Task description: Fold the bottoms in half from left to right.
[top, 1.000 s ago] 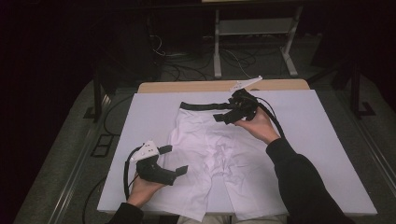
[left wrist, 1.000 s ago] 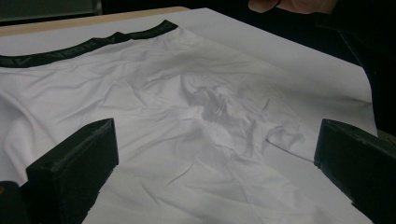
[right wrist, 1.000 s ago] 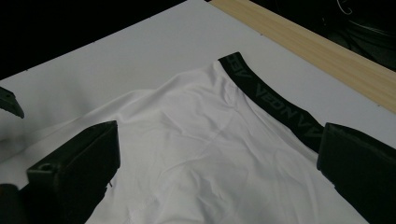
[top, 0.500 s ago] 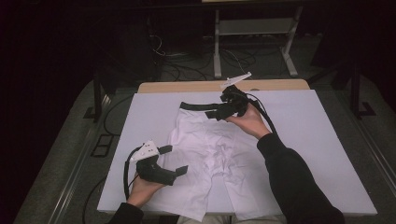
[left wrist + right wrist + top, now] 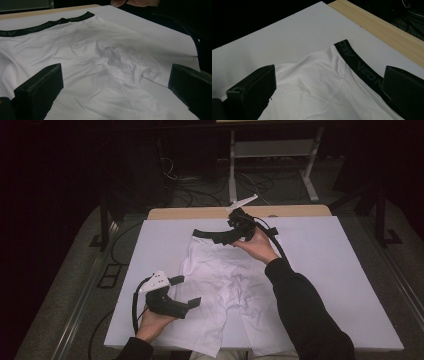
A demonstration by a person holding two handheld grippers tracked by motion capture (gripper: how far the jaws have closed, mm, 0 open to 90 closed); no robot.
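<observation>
White boxer shorts [image 5: 225, 285] with a black waistband [image 5: 204, 234] lie crumpled on a white sheet [image 5: 325, 270], legs toward the near edge. My left gripper [image 5: 187, 291] hovers open at the shorts' near left side. In the left gripper view its jaws stand wide apart over the wrinkled cloth [image 5: 110, 60], and the waistband [image 5: 45, 25] runs along the far side. My right gripper [image 5: 228, 236] is over the waistband at the far edge. The right gripper view has its jaws wide apart above the waistband [image 5: 358, 67] and white cloth [image 5: 317, 82], with nothing held.
The white sheet covers a wooden table whose bare edge [image 5: 200, 213] shows at the back. Cables [image 5: 135, 305] trail from both grippers. Beyond the table, a dark floor holds a metal stand [image 5: 270, 165] and loose wires.
My right gripper has moved away from me and a little left, toward the far edge and the waistband. The left gripper has stayed where it was.
</observation>
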